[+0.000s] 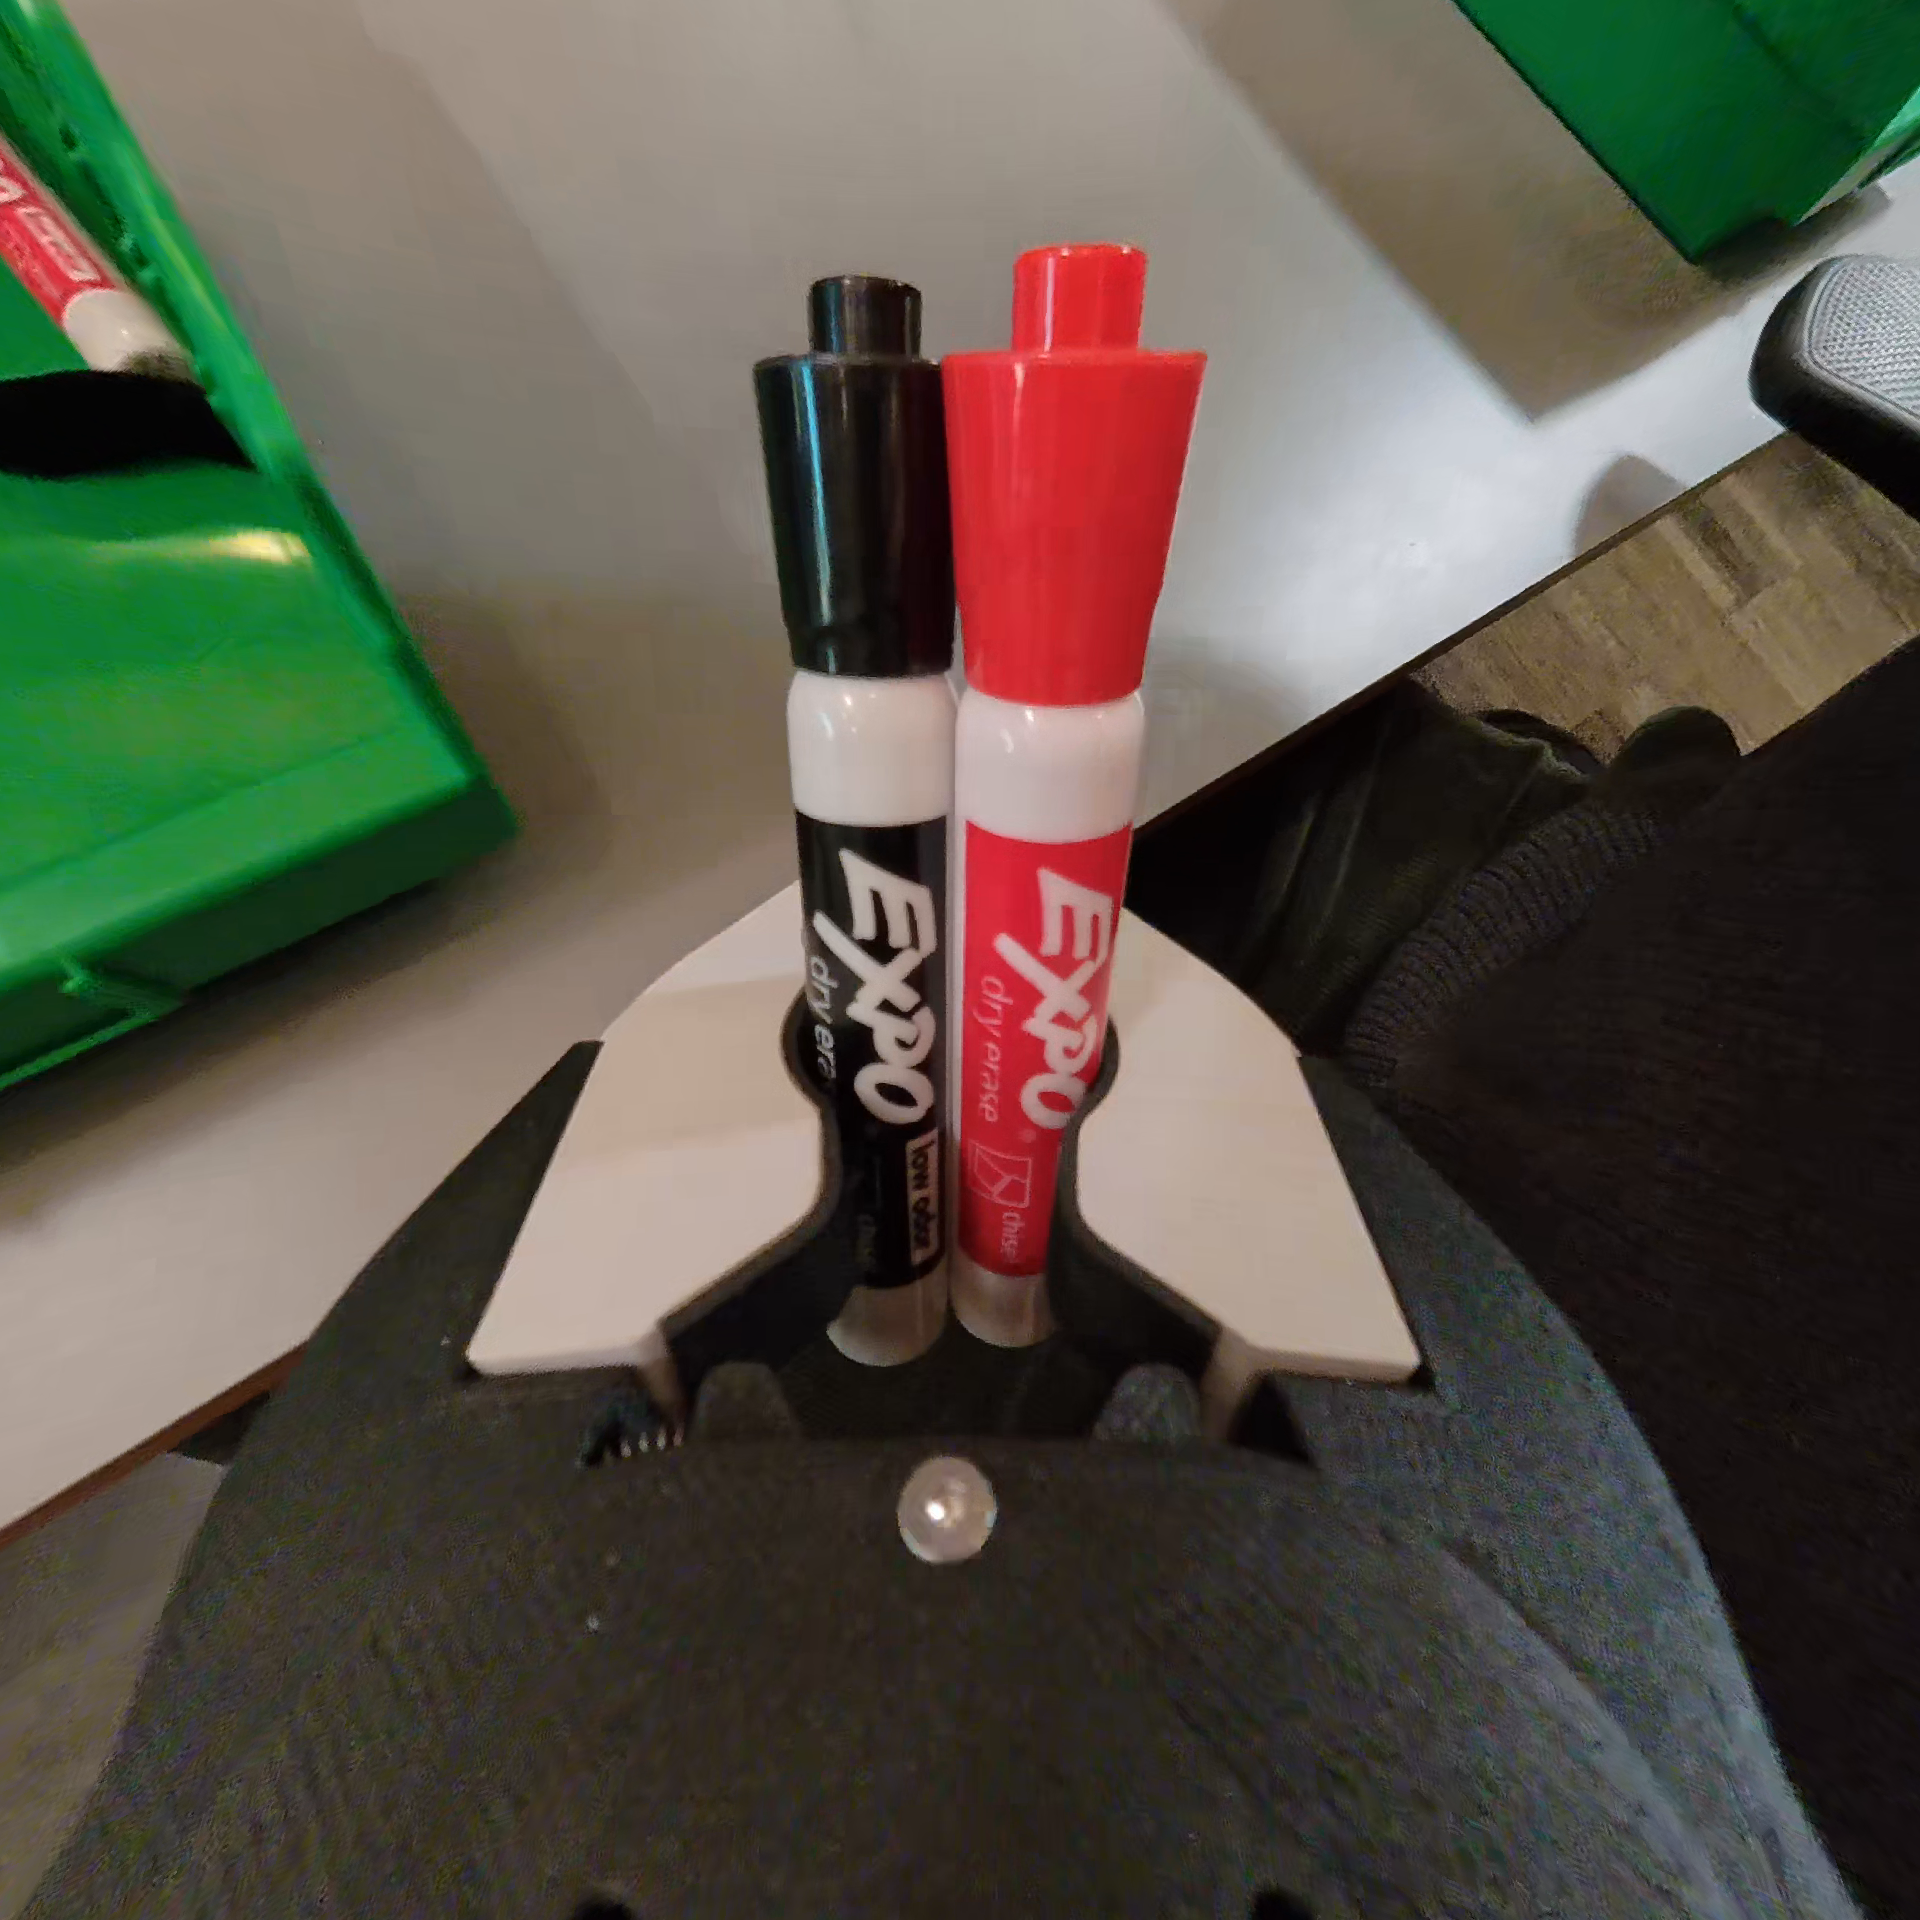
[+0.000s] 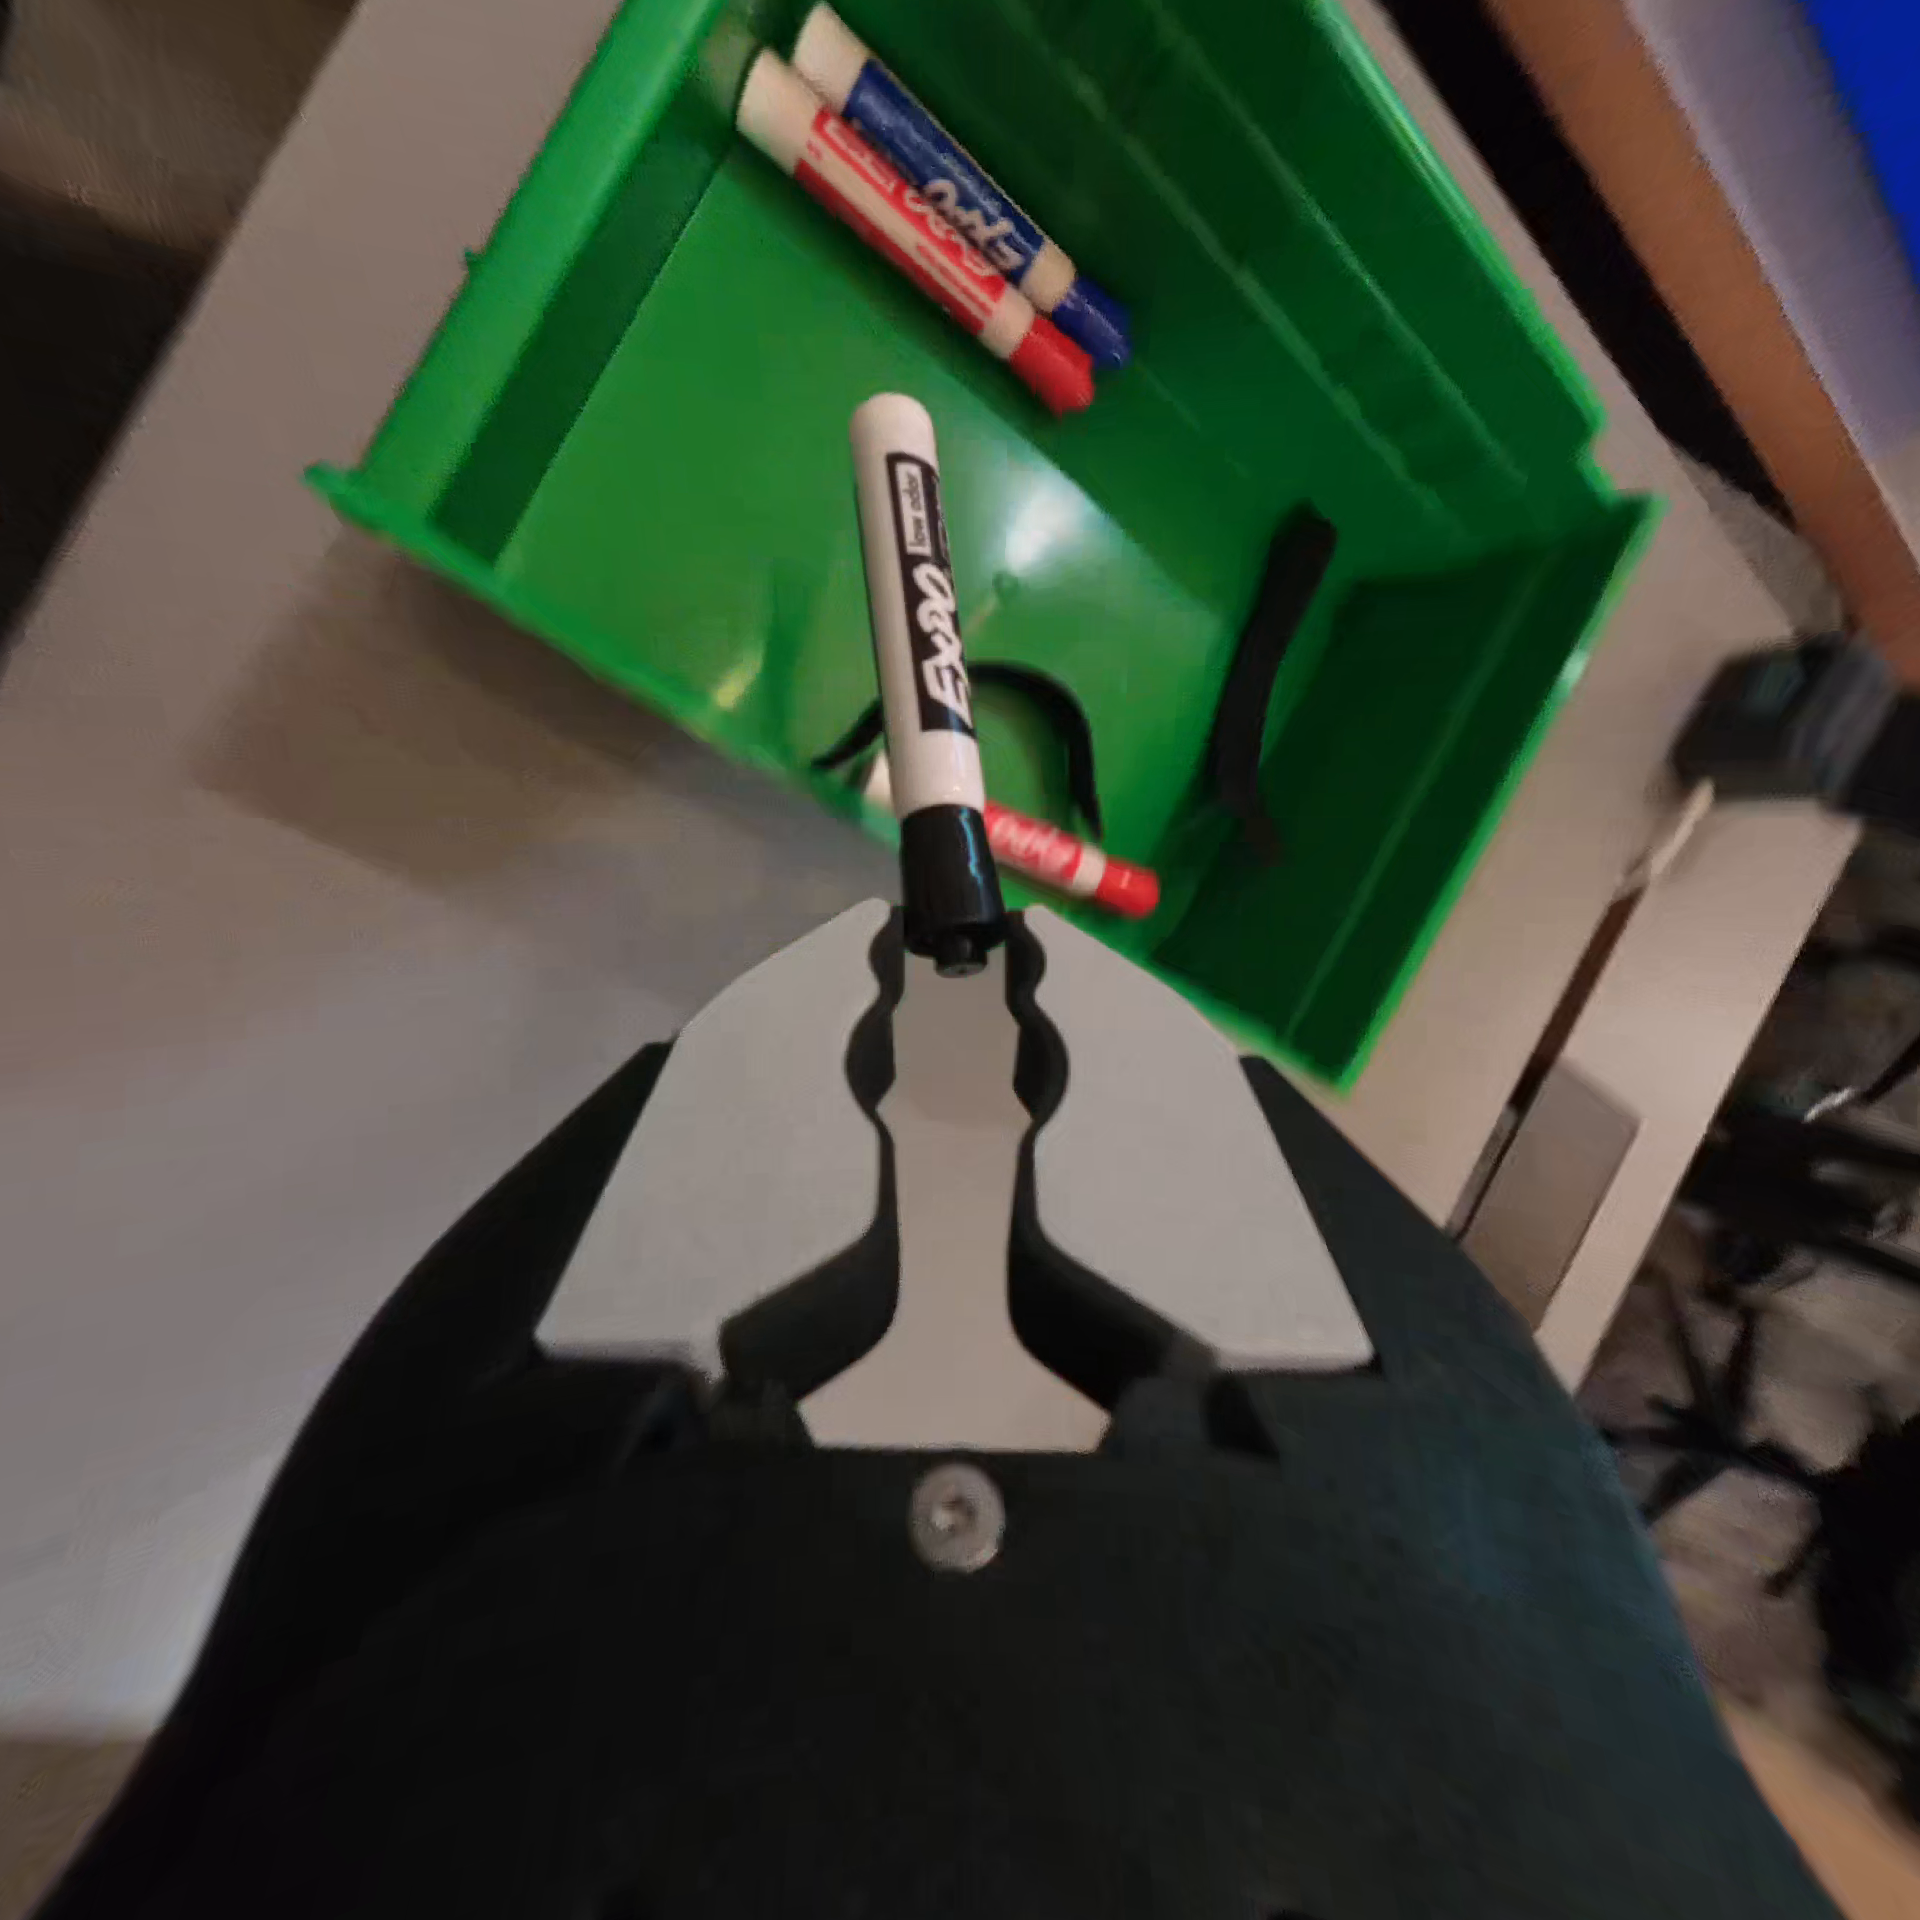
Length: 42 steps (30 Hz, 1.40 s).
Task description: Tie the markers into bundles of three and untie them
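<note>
In the left wrist view my left gripper (image 1: pixel 951 997) is shut on two capped markers that stand side by side between its white fingers (image 1: pixel 665 1174): a black marker (image 1: pixel 857 582) on the left and a red marker (image 1: pixel 1060 540) on the right, caps pointing away. In the right wrist view my right gripper (image 2: pixel 951 920) is shut at its tips on the cap of another black marker (image 2: pixel 920 623), whose white body points away over a green bin (image 2: pixel 582 623).
The green bin holds a red marker (image 2: pixel 914 229) and a blue marker (image 2: pixel 956 187) at its far side, another red marker (image 2: pixel 1081 862) and black straps (image 2: pixel 1262 686). A green bin (image 1: pixel 187 675) stands left and a second (image 1: pixel 1704 114) far right on the white table (image 1: pixel 582 260). A dark sleeve (image 1: pixel 1558 987) lies at the table edge. The tips of one gripper are about 20 cm away from the tips of the other.
</note>
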Tool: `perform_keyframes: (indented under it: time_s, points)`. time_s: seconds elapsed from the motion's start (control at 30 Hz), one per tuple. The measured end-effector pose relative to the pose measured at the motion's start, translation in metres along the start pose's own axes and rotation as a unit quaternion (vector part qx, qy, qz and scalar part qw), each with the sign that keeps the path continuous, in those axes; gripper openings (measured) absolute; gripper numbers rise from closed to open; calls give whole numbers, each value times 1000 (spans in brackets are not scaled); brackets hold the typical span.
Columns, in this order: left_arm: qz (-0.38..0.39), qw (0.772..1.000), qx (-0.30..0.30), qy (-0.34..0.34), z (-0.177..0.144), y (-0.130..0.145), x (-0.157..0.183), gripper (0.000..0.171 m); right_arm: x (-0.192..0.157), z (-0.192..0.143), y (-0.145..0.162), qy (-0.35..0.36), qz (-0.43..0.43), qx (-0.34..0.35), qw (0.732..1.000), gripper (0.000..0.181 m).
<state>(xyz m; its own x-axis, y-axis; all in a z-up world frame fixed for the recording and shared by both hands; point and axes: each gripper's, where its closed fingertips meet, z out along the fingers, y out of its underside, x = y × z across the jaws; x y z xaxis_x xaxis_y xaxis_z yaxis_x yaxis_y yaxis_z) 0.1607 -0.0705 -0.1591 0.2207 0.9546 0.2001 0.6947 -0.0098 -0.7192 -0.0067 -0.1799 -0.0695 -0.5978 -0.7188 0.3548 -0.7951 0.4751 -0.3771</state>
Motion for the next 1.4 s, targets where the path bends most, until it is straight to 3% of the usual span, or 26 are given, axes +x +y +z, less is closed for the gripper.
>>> perform_keyframes:
  time_s: [0.17,0.37,0.5,0.73,1.03,1.2,1.4]
  points:
    - [36,999,-30,-1,18,-5,5,43,-62,-79,68,59,182,108,976,19]
    - [119,988,-99,-22,48,-16,8,43,-152,-116,137,132,279,146,940,18]
    - [174,974,-138,-41,69,-27,14,44,-208,-121,147,144,299,187,925,19]
    - [268,942,-200,-22,103,-32,44,44,-259,-144,140,225,258,104,934,19]
    - [310,919,-241,41,112,-25,78,43,-277,-133,121,295,128,-36,946,19]
    - [320,913,-245,62,112,-20,92,43,-279,-125,111,293,82,-56,951,19]
    - [340,901,-261,71,111,-6,101,44,-289,-119,109,254,56,-30,965,19]
